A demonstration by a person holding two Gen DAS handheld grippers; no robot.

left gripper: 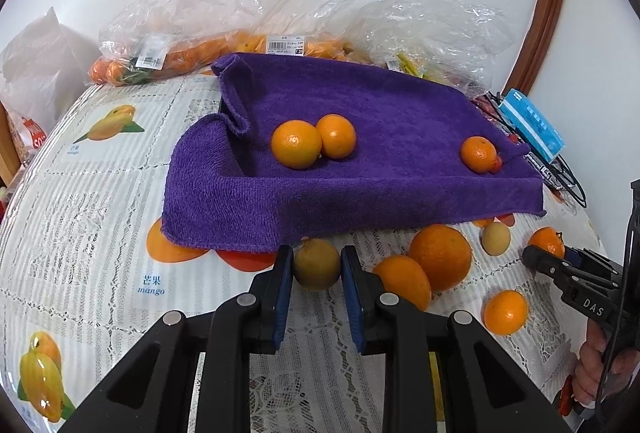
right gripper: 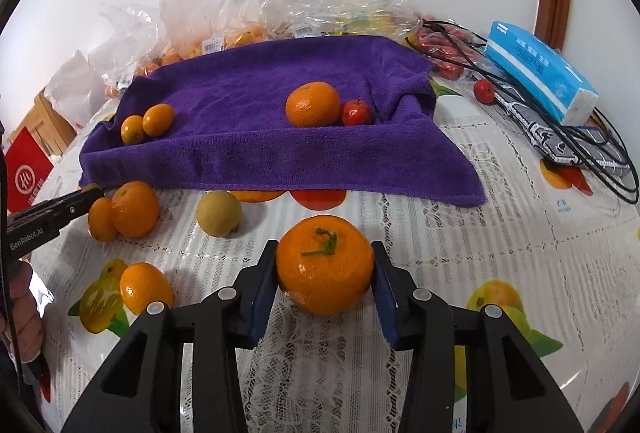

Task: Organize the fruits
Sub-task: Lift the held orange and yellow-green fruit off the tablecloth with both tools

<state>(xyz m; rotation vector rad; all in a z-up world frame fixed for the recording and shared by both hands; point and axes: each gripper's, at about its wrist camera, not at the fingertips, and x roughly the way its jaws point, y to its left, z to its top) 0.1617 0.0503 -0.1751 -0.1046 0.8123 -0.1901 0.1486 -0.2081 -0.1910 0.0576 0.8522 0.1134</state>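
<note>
My left gripper [left gripper: 317, 265] is shut on a small yellow-brown fruit [left gripper: 317, 264] just in front of the purple towel [left gripper: 360, 161]. My right gripper [right gripper: 325, 265] is shut on a stemmed mandarin [right gripper: 325, 265] low over the table. On the towel lie two small oranges [left gripper: 297, 144], a mandarin [right gripper: 313, 104] and a small red fruit [right gripper: 357, 112]. Loose on the tablecloth are two oranges [left gripper: 440, 257], another yellow-brown fruit [right gripper: 218, 213] and a small orange [right gripper: 146, 287]. The left gripper's tip shows in the right wrist view [right gripper: 90, 193].
Clear plastic bags of oranges [left gripper: 224, 49] lie behind the towel against the wall. A blue tissue pack [right gripper: 540, 73], black cables [right gripper: 600, 153] and red fruits [right gripper: 444, 53] sit at the right. A red box [right gripper: 26, 173] stands at the left edge.
</note>
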